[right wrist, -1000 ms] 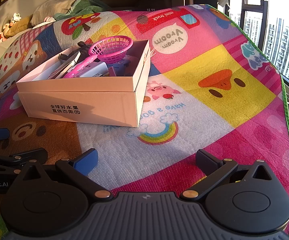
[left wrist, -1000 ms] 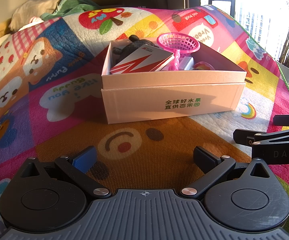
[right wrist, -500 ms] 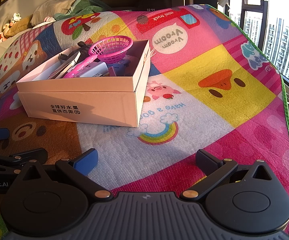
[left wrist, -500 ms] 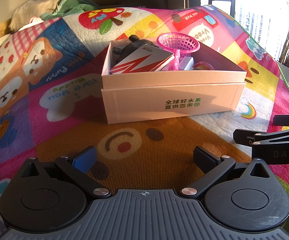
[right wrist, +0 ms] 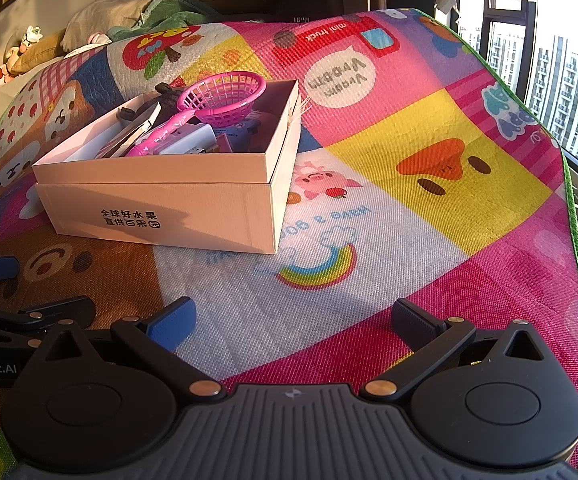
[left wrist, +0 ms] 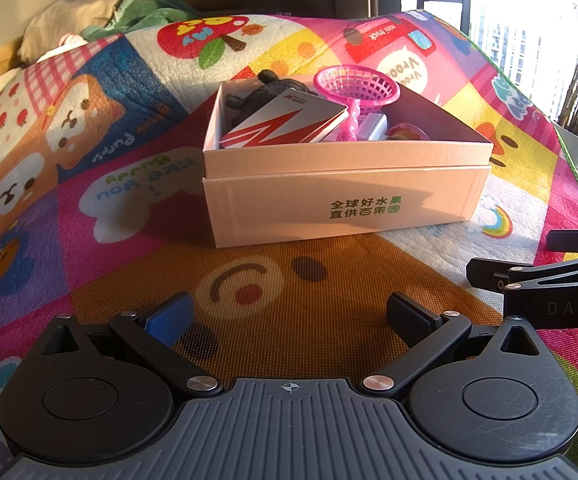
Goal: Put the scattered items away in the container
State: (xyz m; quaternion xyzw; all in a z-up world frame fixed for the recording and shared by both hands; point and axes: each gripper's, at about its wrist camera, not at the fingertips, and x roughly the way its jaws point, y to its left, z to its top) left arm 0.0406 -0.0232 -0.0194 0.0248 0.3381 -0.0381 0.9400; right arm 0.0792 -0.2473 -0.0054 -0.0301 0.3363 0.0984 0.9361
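nothing has moved: left gripper (left wrist: 289, 312) and right gripper (right wrist: 293, 318) stay spread, empty.

The box (left wrist: 345, 200) sits on the play mat (left wrist: 281, 308), ahead of both grippers. In it lie a net scoop (left wrist: 359, 88) at the back right, a flat packet (left wrist: 285, 124) at the front left, and a plush toy (left wrist: 265, 90) behind the packet. Pillows (right wrist: 101, 24) lie beyond the mat.
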